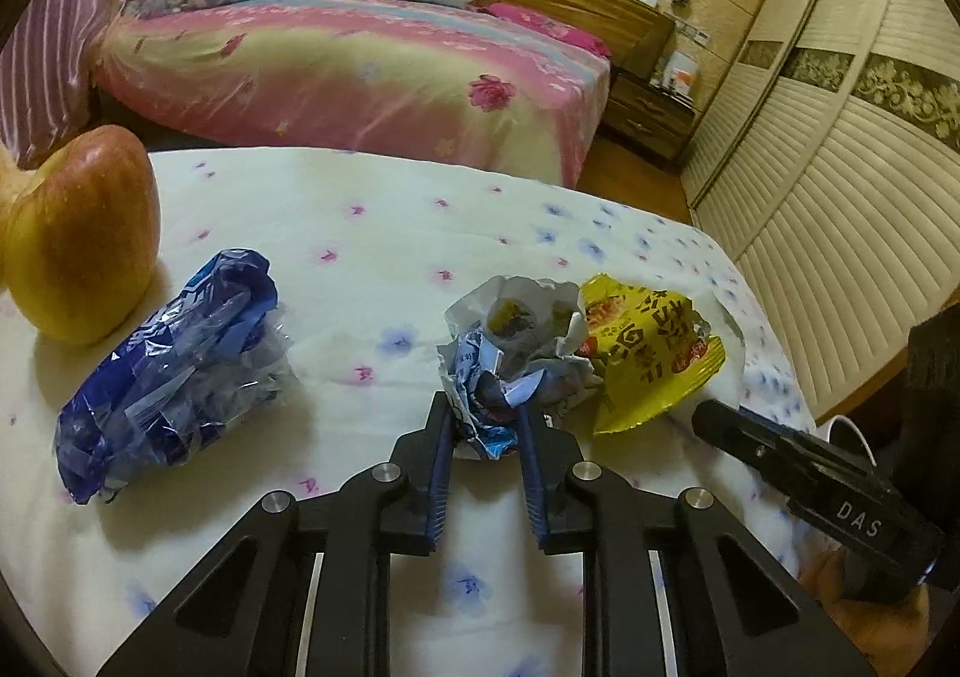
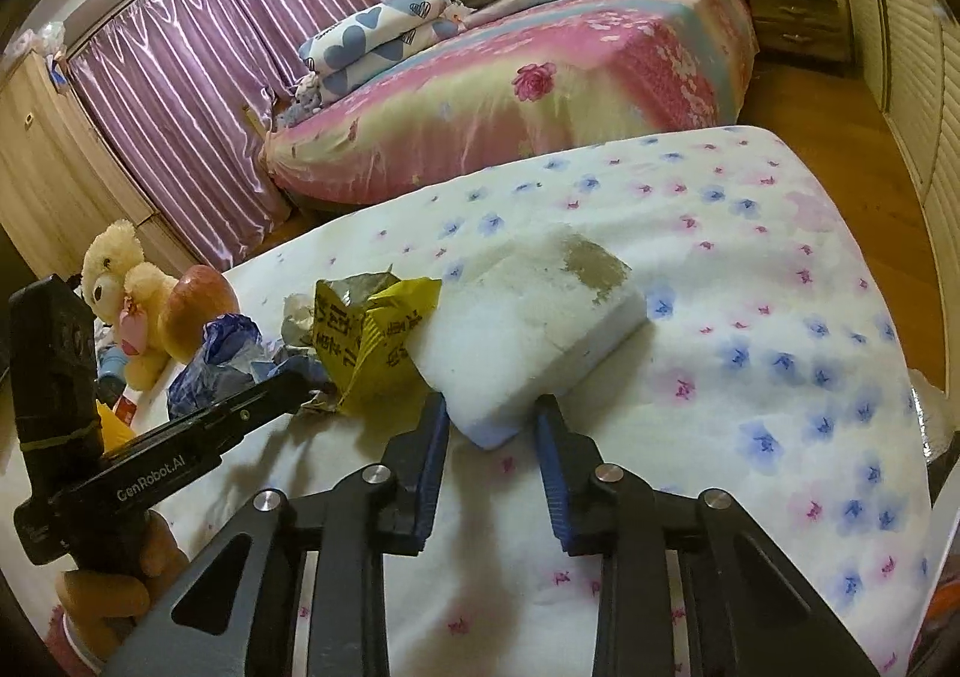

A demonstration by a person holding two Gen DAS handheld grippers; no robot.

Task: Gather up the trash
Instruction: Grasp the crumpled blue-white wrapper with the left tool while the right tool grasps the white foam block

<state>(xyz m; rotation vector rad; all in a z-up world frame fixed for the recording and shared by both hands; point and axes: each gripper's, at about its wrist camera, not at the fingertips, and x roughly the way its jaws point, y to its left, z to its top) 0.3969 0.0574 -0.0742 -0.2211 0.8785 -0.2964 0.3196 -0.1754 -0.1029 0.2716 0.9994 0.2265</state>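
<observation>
On flowered tablecloth (image 1: 372, 233): one red-yellow apple (image 1: 81, 239), one crumpled blue plastic bag (image 1: 174, 371), one yellow snack wrapper (image 1: 651, 353), one white foam block (image 2: 534, 323). My left claw (image 1: 485, 419) pinches one crumpled white-blue paper wad (image 1: 510, 347); my right claw (image 2: 492, 419) gapes around the block's corner.

Left wrist view: on the surface (image 1: 372, 209), apple (image 1: 81, 233) at far left, plastic bag (image 1: 174, 371) right of it, crumpled wrapper (image 1: 510, 347) at centre, snack packet (image 1: 651, 347) touching its right side; bed (image 1: 360, 71) behind, upper frame.
</observation>
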